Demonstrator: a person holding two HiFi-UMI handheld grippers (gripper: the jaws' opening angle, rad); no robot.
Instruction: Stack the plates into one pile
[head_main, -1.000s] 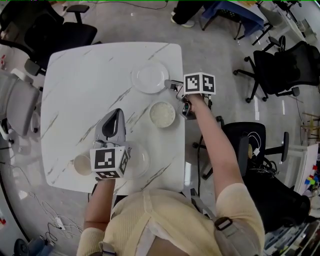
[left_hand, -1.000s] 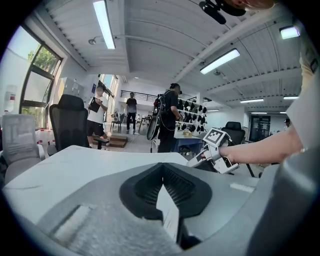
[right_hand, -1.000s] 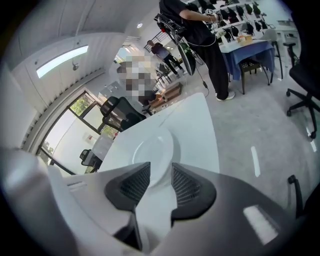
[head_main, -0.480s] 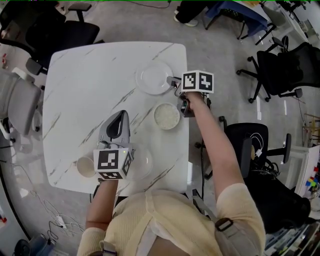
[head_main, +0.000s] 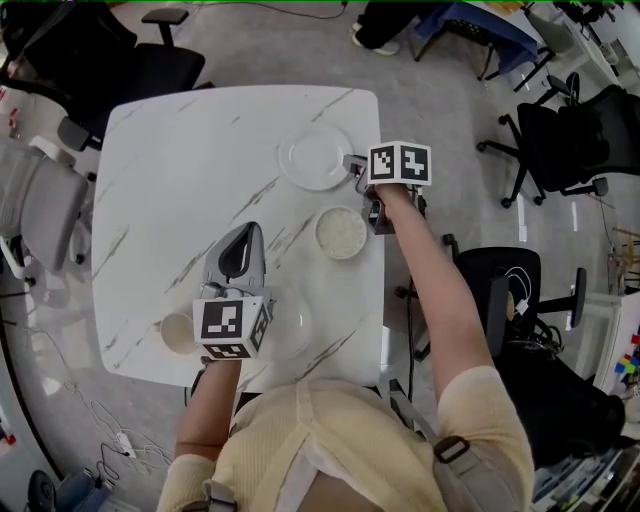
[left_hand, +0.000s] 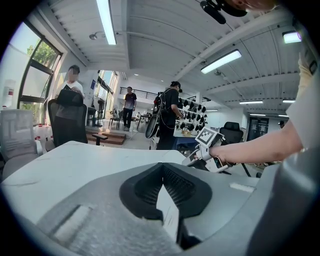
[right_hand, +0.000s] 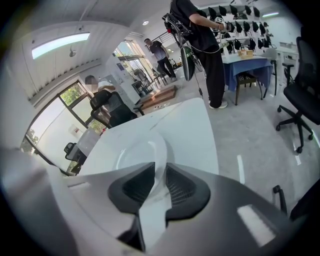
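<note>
the white marble table (head_main: 170, 170) spreads under and ahead of both grippers, with black office chairs (head_main: 560, 130) on the floor off to the outer side of the right gripper and a grey chair (head_main: 40, 200) well off to the outer side of the left one. the person's bare right forearm (head_main: 430, 290) runs back from the right gripper (head_main: 352, 163) along the table's edge. this gripper (right_hand: 160, 175) tilts down at the table's far right corner; its jaws have just been closing and now stand narrow, with the near rim of the white plate (head_main: 316, 158) between them. in the right gripper view the plate (right_hand: 135, 155) lies flat on the table straight ahead, its rim rising into the slot, and the pads stand close on either side without plainly pressing on it. the left gripper (head_main: 243, 235) is over the middle of the table, well apart from the right one, pointing away from the person; its jaws (left_hand: 161, 175) are closed together with nothing in them. a clear glass plate (head_main: 292, 325) lies just beside the left gripper's marker cube, on the side toward the right gripper. a round dish with a speckled white inside (head_main: 341, 233) sits between the two grippers, just behind the right one and nearer the person. a small pale cup (head_main: 176, 332) stands just beside the left gripper's cube on its outer side.
</note>
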